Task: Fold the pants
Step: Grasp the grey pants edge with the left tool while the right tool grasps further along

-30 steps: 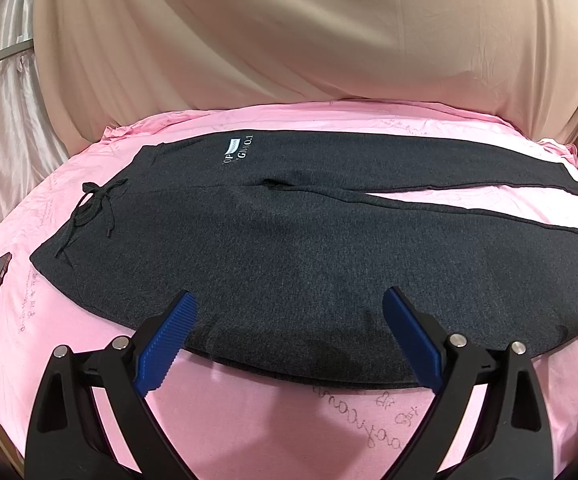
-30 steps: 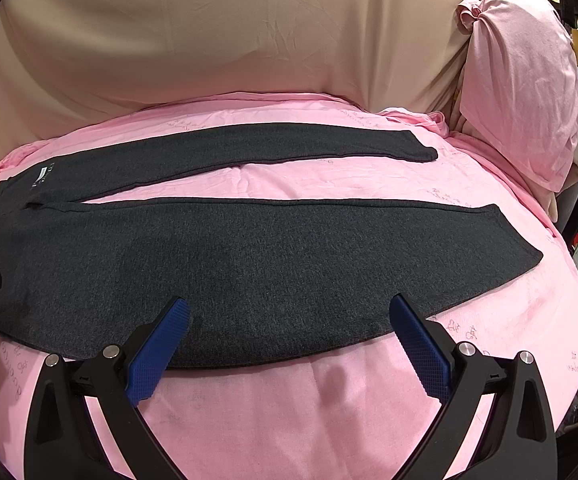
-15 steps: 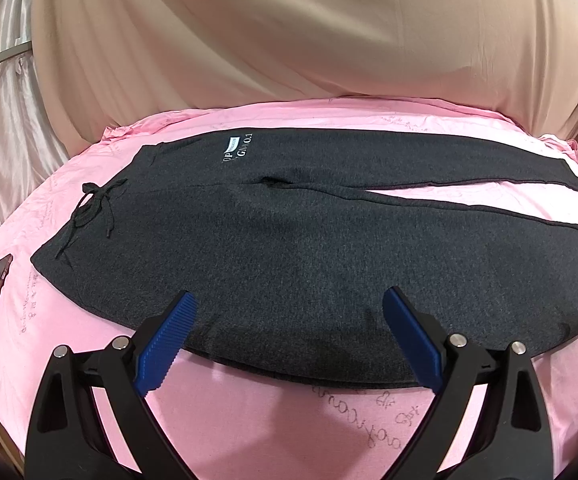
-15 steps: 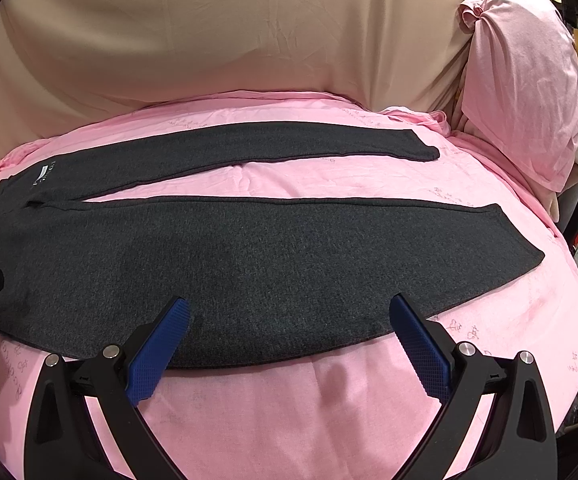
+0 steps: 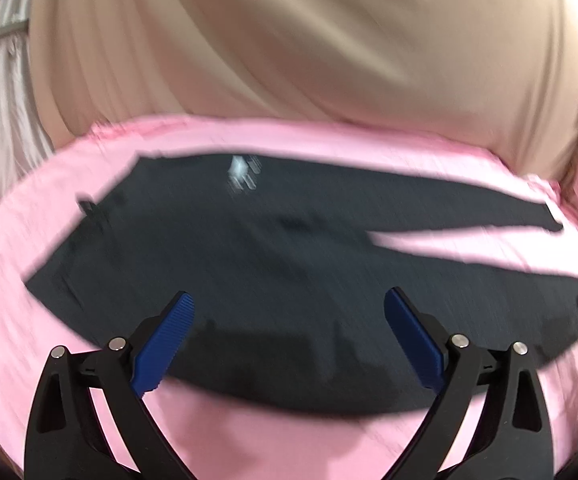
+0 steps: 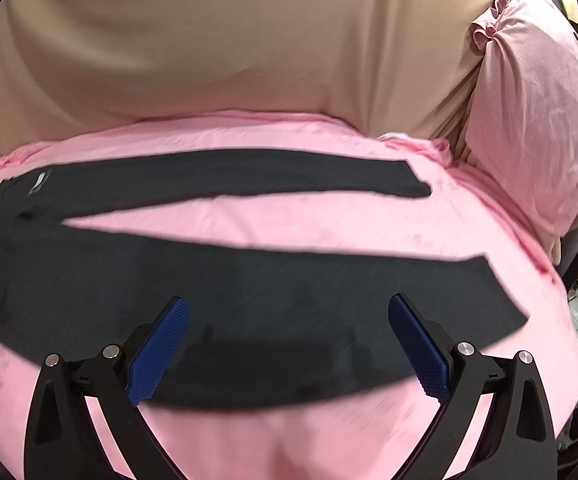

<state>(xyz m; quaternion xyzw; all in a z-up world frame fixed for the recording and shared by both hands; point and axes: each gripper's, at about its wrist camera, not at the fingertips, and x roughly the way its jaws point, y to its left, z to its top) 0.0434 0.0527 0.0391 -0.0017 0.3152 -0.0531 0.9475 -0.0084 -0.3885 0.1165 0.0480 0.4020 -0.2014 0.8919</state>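
I see the dark grey knit pants (image 5: 281,264) lying flat on the pink bedsheet (image 6: 289,440), legs splayed toward its right edge. Left gripper (image 5: 289,340) and right gripper (image 6: 289,344) gape wide at the near hem, empty. Left view is motion-blurred; white logo (image 5: 241,172) unreadable.

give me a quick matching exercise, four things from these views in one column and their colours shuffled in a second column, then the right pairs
Things:
1. pants
2. bedsheet
3. backdrop cloth
4. left gripper finger pads

Colours:
A. beige
B. blue
C. dark grey
D. pink

Pairs: 1-C, 2-D, 3-A, 4-B
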